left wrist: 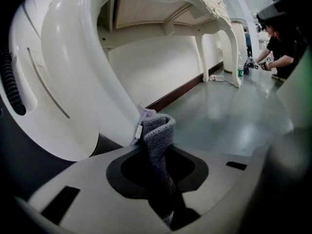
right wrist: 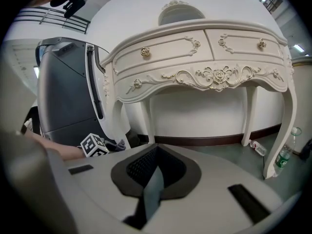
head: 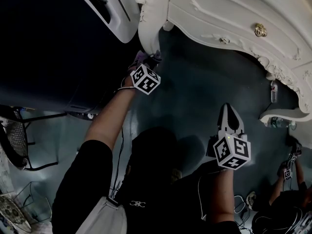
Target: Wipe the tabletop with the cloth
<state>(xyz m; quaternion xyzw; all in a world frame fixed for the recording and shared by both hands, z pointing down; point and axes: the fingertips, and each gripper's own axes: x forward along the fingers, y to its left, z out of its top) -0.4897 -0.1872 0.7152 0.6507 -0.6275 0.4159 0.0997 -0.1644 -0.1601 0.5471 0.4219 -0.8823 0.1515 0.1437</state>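
Note:
A white carved console table (head: pixel 229 18) stands over the grey floor; the right gripper view shows its drawer front (right wrist: pixel 204 57). In the head view my left gripper (head: pixel 148 61) is low beside the table's curved front leg (head: pixel 148 30), shut on a grey-purple cloth (head: pixel 141 57). In the left gripper view the folded cloth (left wrist: pixel 157 126) sticks up from between the jaws, close to that leg (left wrist: pixel 83 77). My right gripper (head: pixel 229 110) hangs over the bare floor, jaws together, with nothing in them (right wrist: pixel 155 152). The tabletop itself is out of view.
A large dark and white machine (head: pixel 63 43) stands just left of the table leg. A wire-frame chair (head: pixel 14 140) is at the far left. Bottles (head: pixel 280 122) lie by the table's right leg. Another person (head: pixel 292 179) crouches at the lower right, and cables trail on the floor.

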